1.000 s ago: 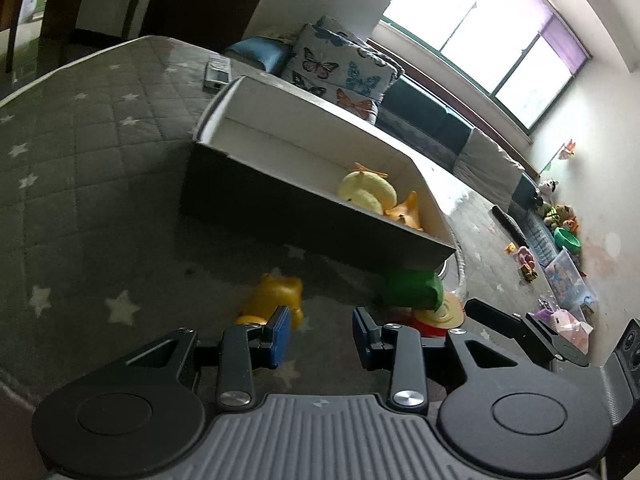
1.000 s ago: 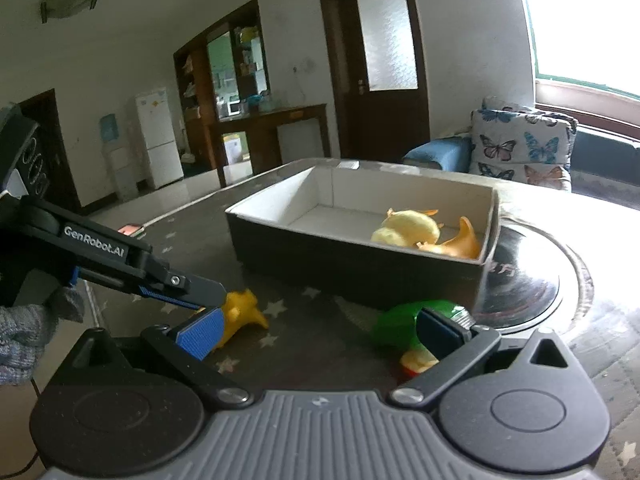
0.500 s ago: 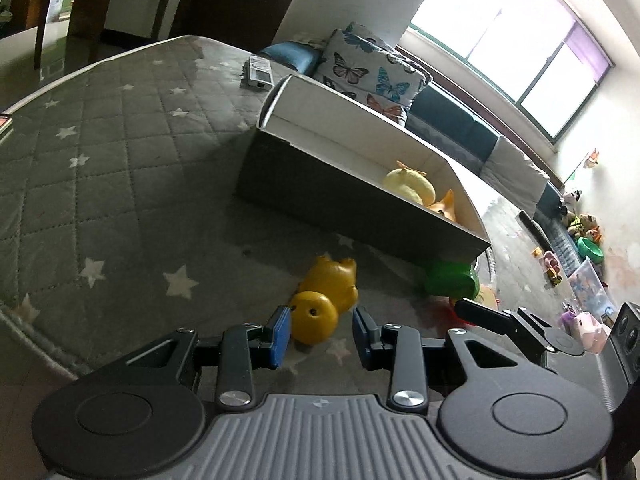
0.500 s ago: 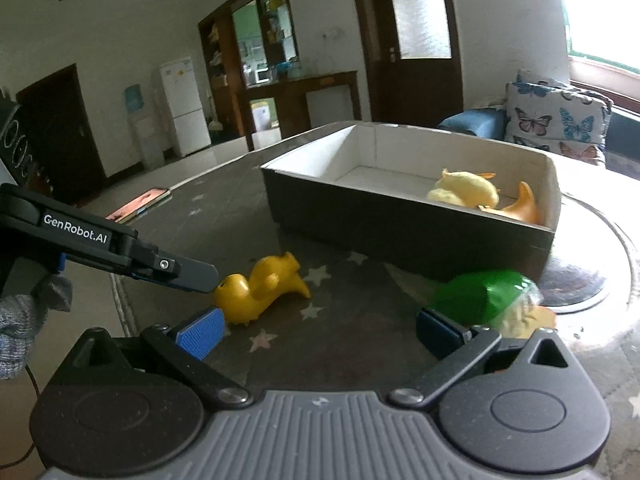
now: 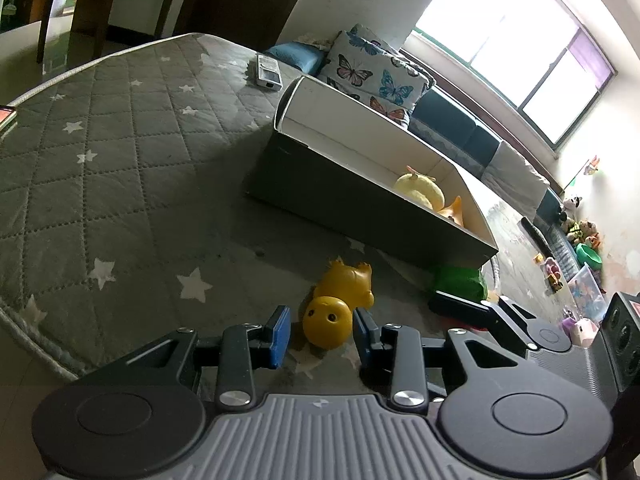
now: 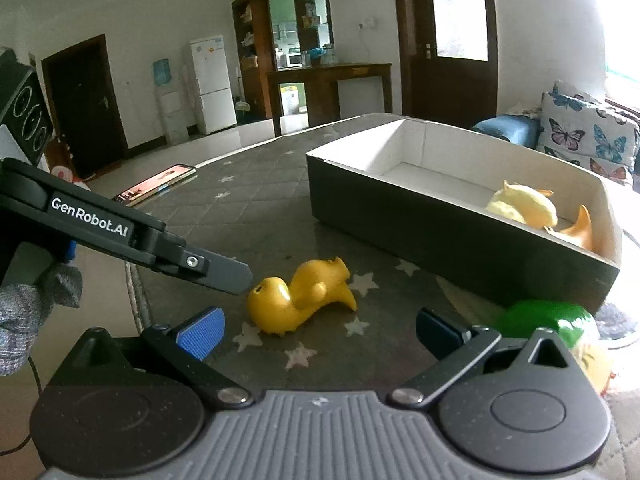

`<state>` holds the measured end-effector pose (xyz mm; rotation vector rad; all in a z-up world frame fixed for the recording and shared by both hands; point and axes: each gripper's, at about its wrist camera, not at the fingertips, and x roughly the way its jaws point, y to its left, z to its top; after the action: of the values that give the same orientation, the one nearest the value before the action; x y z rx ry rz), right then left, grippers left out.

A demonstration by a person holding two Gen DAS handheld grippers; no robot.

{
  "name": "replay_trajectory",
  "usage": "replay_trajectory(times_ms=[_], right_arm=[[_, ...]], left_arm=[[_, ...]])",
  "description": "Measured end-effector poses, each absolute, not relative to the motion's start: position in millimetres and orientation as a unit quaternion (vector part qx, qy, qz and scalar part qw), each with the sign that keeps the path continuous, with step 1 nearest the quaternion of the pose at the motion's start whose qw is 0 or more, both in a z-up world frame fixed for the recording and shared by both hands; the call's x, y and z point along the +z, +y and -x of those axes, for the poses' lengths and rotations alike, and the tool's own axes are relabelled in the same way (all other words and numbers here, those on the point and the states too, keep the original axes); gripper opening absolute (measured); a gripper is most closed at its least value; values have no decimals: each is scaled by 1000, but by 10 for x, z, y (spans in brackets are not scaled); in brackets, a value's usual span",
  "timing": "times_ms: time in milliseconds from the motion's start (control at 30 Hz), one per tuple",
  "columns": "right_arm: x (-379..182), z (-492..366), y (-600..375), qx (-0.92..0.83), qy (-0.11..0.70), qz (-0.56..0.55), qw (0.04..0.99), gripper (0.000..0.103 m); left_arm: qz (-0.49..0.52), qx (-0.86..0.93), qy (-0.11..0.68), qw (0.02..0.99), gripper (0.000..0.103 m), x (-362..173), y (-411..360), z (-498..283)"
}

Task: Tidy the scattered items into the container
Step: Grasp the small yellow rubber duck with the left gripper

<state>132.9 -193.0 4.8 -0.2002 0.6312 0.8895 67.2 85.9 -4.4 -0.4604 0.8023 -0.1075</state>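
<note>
Yellow duck toy (image 5: 334, 306) lies on the starred mat just before the box (image 5: 360, 204), head between the parted left gripper (image 5: 321, 334) pads, untouched, body running away boxward; right gripper (image 6: 318, 332) released, farther off

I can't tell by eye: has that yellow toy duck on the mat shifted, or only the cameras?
Cannot tell for sure. The yellow duck lies in front of the box as before; the cameras moved, so the views changed.
</note>
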Motion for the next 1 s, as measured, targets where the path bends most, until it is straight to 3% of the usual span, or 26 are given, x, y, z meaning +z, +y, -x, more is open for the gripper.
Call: replay_trajectory(times_ms=[867,1000], right_arm=[[-108,-1340,-1511,438,295,150,836,80],[-129,-1373,-1505,439,300,146,834,70]], left_arm=[[197,-97,413,884,37,-146,788,-1055],[194,-100,419,881,37,-174,775,-1103]])
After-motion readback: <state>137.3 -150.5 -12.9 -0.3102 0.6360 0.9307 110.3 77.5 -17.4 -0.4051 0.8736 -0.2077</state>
